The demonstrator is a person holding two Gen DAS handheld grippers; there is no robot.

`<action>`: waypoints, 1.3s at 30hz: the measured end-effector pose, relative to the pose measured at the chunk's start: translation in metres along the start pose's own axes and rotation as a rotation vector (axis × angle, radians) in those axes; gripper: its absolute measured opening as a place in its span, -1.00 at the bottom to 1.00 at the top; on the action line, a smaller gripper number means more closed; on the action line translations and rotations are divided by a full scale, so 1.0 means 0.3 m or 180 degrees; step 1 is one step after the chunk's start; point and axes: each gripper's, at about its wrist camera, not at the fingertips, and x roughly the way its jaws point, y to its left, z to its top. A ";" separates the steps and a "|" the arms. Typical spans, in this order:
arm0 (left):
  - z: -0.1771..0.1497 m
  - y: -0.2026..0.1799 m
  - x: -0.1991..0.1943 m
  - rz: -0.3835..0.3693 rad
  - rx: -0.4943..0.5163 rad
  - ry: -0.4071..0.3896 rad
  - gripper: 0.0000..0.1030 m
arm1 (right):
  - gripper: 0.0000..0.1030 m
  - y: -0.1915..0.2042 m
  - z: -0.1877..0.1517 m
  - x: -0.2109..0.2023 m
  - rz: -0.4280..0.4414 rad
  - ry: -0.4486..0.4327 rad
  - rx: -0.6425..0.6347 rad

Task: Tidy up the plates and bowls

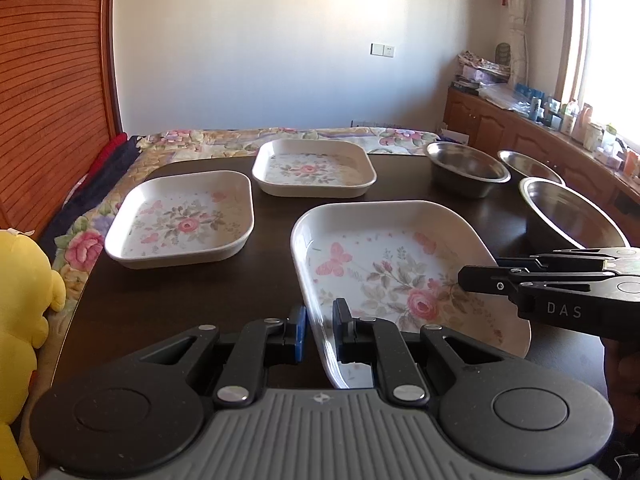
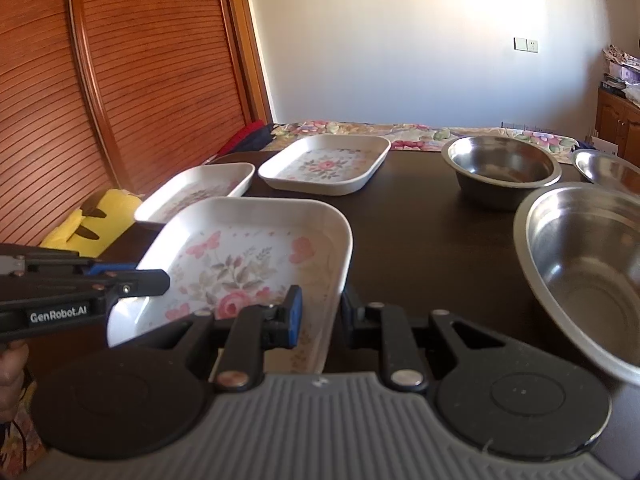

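Sunlit white walls close off the room behind a dark bench [image 1: 256, 280], with a slatted wooden door [image 1: 52, 100] on one side and a flowered bedspread [image 1: 280, 136] past the far edge.

Three square flowered plates and three steel bowls are spread over the bench. The near plate [image 1: 400, 264] is tilted, its near end lifted. The left claw [image 1: 320, 332] is closed on that plate's near left rim, one blue-padded finger outside the wall and one inside. The right claw [image 2: 318, 312] grips the same plate's right rim in the same way, seen from its own camera; in the left wrist view its black body reaches in across the plate's right edge.

The left plate [image 1: 180, 220] lies flat near the bench's left edge, and the far plate [image 1: 314, 168] lies flat behind it toward the middle, apart from both others.

On the right, the near bowl [image 2: 588, 256] stands just beside the held plate, the middle bowl [image 2: 502, 168] farther back, and the far bowl [image 2: 604, 166] at the right edge, only partly in view.

A yellow plush toy [image 1: 24, 300] sits beside the bench's left edge.
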 end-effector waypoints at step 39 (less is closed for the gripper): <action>-0.131 -0.023 -0.022 0.0033 -0.0087 0.0091 -0.70 | -0.55 0.022 -0.139 -0.094 -0.0083 -0.0075 0.0124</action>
